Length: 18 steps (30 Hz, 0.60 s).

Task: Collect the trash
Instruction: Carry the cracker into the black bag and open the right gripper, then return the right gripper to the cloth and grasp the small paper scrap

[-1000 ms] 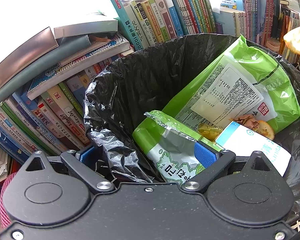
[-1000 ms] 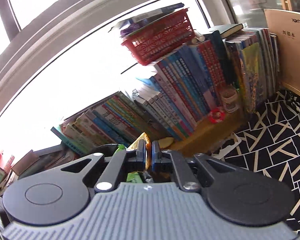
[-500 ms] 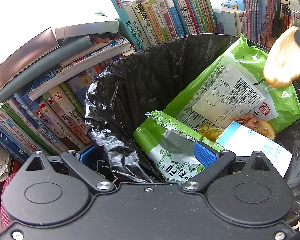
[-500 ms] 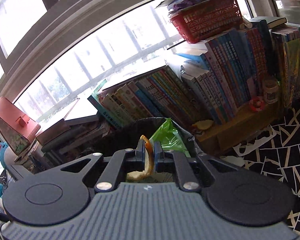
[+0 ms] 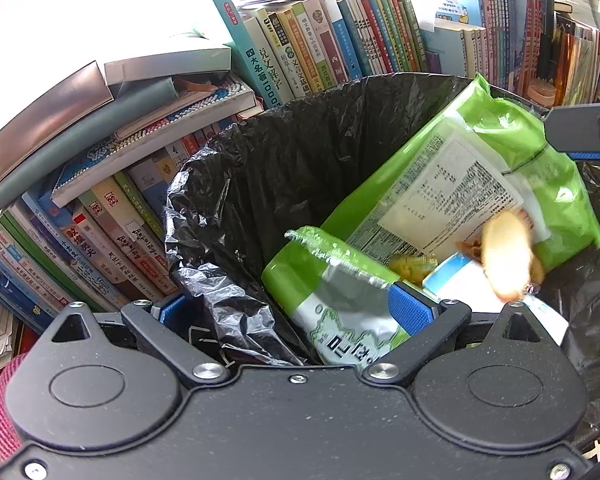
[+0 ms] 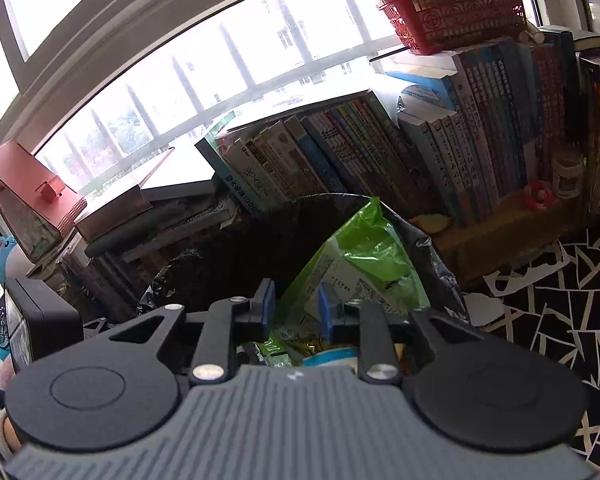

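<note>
Right gripper point(image 6: 296, 308) hanging over bin liner point(image 5: 300, 160), jaws opening, nothing between, so peel point(image 5: 508, 256) is dropping in, blurred above green packets point(image 5: 500, 152). Left gripper point(image 5: 288, 312) spread wide, straddling liner rim, likely steadying bin.

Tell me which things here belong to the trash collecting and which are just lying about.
Part of the job:
- black bin bag
- large green packet in it
- small green packet
- pale peel, blurred, falling in
- right gripper, jaws opening, empty
- left gripper, open astride the bag's edge

Just lying about:
- books
- red basket
- patterned cloth
</note>
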Available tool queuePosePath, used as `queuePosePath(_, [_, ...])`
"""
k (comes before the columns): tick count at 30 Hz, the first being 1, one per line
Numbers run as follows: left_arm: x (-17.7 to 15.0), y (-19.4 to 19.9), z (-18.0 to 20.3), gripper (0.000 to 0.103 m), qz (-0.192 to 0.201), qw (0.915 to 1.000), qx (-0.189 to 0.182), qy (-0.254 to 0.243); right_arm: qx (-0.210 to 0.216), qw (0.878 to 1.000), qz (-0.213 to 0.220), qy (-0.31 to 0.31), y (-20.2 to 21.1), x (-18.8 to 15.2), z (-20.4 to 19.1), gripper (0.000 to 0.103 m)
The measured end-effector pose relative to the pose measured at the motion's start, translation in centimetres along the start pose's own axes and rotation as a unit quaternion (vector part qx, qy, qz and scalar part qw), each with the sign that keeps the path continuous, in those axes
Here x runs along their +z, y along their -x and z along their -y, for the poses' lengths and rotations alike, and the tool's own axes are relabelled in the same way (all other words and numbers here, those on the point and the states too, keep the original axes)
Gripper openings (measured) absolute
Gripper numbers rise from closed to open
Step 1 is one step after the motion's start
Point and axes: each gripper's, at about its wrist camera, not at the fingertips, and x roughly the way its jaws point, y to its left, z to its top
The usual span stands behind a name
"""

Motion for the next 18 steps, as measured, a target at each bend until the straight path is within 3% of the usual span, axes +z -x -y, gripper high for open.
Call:
queuePosePath(5, [-0.1, 0.1, -0.1, 0.099, 0.004, 0.9999, -0.014, -0.005, -0.036, 0.999, -0.001, 0.001, 1.2, 0.4, -1.1, 0.054])
queuePosePath(11, [-0.1, 0.1, -0.3, 0.100, 0.009, 0.9996, -0.028, -0.006, -0.102, 0.995, 0.000, -0.003, 3.7, 1.5, -2.6, 0.072])
queuePosePath(18, [-0.5, 0.3, -0.8, 0.101, 0.018, 0.9986, -0.047, -0.013, -0.188, 0.982, 0.001, -0.006, 5.9, 5.4, -3.9, 0.088])
